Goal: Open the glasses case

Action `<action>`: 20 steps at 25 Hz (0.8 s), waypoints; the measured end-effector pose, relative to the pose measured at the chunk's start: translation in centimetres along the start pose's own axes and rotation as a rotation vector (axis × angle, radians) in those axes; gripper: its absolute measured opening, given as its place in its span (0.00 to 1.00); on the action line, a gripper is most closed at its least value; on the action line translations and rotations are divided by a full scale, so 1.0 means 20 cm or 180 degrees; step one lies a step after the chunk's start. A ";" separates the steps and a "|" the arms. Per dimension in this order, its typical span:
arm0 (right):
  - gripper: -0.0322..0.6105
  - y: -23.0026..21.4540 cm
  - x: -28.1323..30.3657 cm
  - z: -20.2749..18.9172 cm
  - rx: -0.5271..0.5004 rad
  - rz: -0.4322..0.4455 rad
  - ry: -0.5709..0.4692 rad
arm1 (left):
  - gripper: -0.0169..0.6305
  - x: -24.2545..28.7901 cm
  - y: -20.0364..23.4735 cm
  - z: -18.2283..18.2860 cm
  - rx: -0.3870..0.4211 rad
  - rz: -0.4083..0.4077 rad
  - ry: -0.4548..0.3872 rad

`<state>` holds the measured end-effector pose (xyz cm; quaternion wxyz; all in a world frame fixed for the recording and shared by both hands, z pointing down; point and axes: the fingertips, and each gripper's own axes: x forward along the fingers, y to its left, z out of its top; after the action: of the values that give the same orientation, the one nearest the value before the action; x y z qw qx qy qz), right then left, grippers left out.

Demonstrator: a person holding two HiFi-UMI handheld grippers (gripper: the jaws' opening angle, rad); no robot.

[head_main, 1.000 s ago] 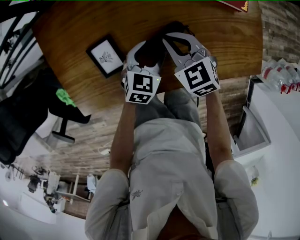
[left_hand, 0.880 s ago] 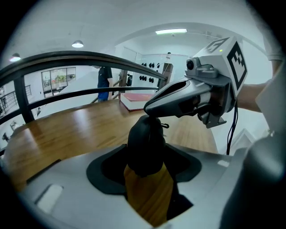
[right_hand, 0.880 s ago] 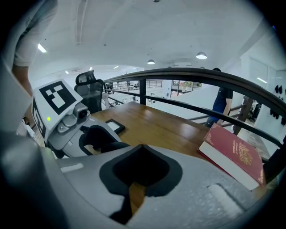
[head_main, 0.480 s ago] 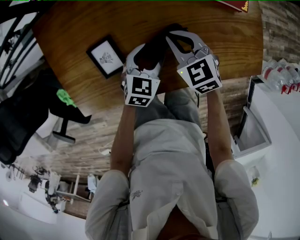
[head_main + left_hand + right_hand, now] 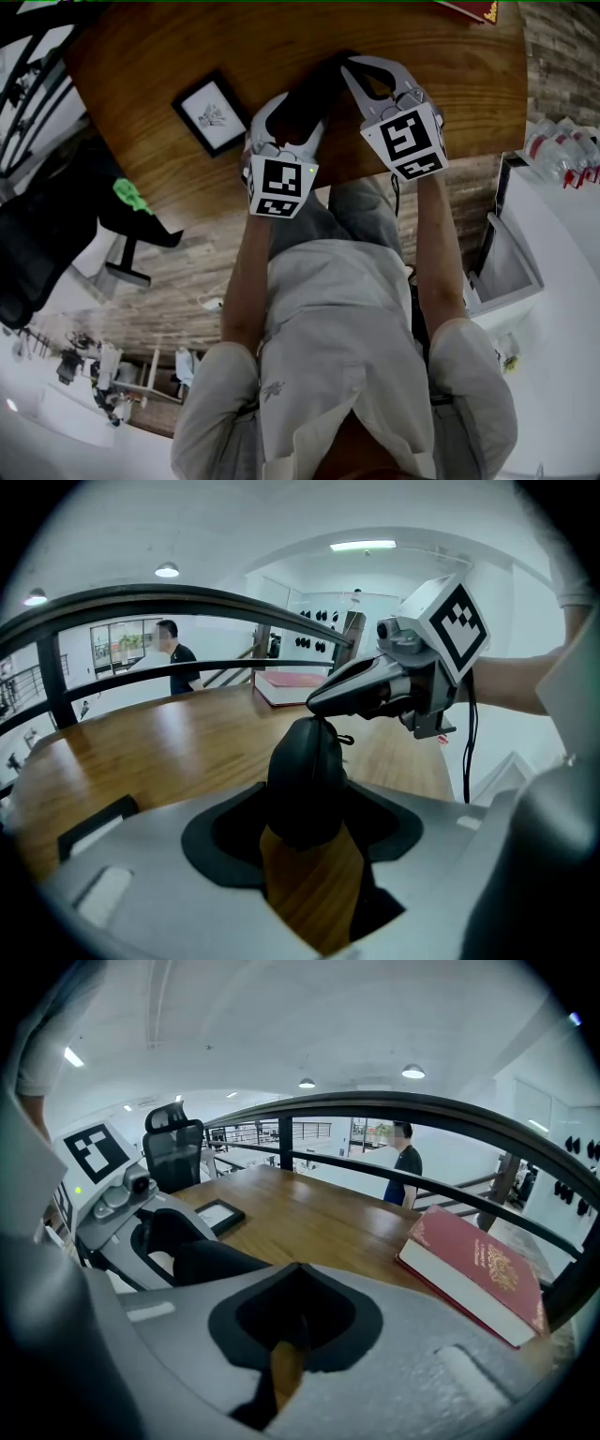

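- The grey left gripper (image 5: pixel 314 803) has its jaws set wide. They press on the near end of the black, rounded glasses case (image 5: pixel 314 94), one jaw on each side.
- The grey right gripper (image 5: pixel 352 66) has its jaws closed tight. Its tip touches the top of the far end of the case, just beside a small black loop (image 5: pixel 347 739). I cannot tell if it pinches anything there.
- The right tip is thin and the case looks smooth and round, so I think the tip could slip off. Then the case would not open.
- If the left gripper holds too softly, the whole case could lift or turn with the pull.
- If it squeezes the lid part too hard, it might keep the lid down.
- A loose case could slide over the shiny brown wooden table (image 5: pixel 169 56) toward the small black-framed picture (image 5: pixel 214 114) nearby. The thick red book (image 5: pixel 478 1269) is well apart.
- The case seems to rest on the table between the two grippers. One end is inside the left jaws and the other is under the right tip.
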<state>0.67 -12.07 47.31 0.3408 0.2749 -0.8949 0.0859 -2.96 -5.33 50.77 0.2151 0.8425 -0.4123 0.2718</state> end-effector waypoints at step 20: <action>0.05 -0.09 0.03 -0.06 0.0284 -0.0025 0.0048 | 0.46 0.00 -0.02 -0.06 -0.0049 0.0084 0.0016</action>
<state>1.91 -13.37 48.52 0.3352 0.2927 -0.8866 0.1264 -2.94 -4.48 51.65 0.2191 0.8346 -0.4250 0.2735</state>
